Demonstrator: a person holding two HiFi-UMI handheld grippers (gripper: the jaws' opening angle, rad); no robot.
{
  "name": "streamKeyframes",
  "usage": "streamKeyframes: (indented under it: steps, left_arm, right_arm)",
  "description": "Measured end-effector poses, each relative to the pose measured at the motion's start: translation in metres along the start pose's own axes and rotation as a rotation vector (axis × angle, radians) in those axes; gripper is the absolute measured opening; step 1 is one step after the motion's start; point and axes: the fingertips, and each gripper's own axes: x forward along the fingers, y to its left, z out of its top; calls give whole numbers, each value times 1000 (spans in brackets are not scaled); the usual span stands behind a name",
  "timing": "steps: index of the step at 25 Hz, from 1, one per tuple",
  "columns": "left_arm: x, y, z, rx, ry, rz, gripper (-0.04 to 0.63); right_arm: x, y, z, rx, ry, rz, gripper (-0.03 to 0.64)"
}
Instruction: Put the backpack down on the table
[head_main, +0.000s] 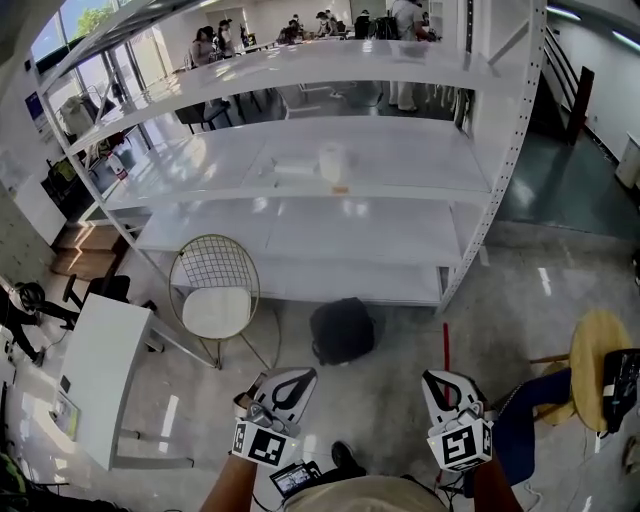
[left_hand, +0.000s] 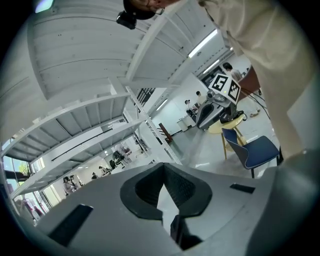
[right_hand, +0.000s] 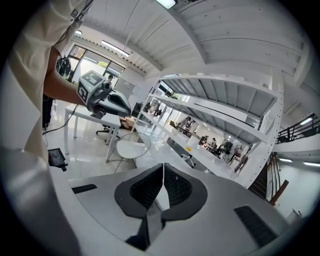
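- the white table (head_main: 108, 372) sits at about 8 o'clock in my head view, its top mostly bare. that is where the backpack has to end up.
- just right of it, at 10 o'clock from my left hand, stands a wire chair (head_main: 213, 292) with a white seat pad, between the table and the bag.
- the left gripper (head_main: 293, 380) is clenched on nothing. its own view shows the two pads meeting with only the room beyond them.
- the black backpack (head_main: 342, 330) lies on the floor in front of the shelving rack (head_main: 300, 215), at 1 o'clock from the left gripper and 10 o'clock from the right, well apart from both.
- the right gripper (head_main: 444, 386) is likewise clamped together and empty, pads touching in its own view.
- i judge this to be the approach: nothing is lifted yet.
- next i need to release the jaws, drop low toward the bag, find a strap or top handle (i can't make one out from here), then carry it round the chair to the table.
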Motion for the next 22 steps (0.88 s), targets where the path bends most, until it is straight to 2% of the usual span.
streamKeyframes:
  steps: [4, 11, 22]
  left_arm:
    - [10, 20, -21, -11, -19, -15, 12]
    - [24, 52, -40, -35, -21, -19, 12]
    - [62, 97, -76, -64, 50, 21, 12]
  right_arm:
    - [28, -1, 9, 13, 12, -16, 26]
    - [70, -7, 24, 18, 24, 8, 26]
    - [151, -33, 18, 26, 4, 89, 26]
